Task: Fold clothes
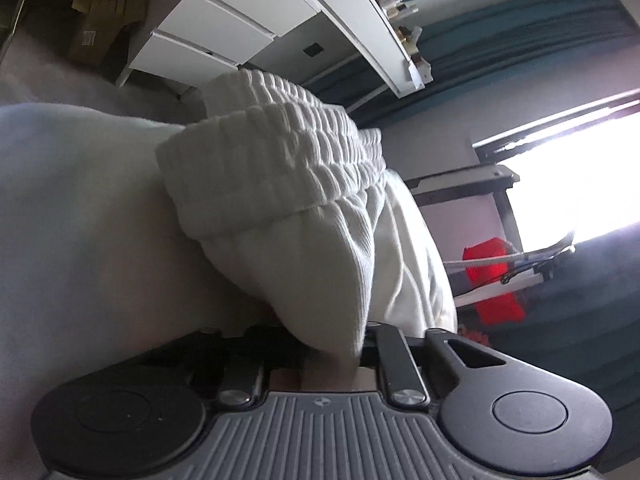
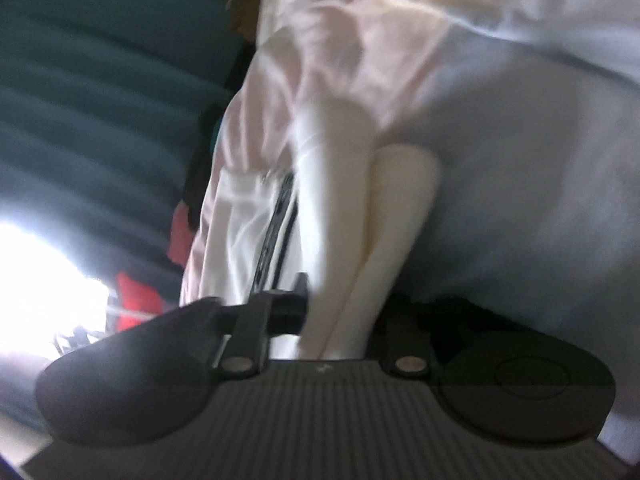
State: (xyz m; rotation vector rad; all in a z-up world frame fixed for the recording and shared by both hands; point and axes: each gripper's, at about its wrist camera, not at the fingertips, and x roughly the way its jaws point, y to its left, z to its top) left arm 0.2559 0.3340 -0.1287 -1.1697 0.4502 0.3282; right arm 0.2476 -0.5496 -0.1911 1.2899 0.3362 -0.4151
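Teal curtains and white drawers behind, bright window at right; left gripper clamped on white garment, elastic waistband bunched above its fingers; right gripper pinching same garment's folded edge, view blurred; pale bedsheet beneath.

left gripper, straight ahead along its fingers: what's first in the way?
The white garment it already pinches: the left gripper is shut on a fold, and the ribbed waistband bunches directly ahead. Anything behind that is hidden.
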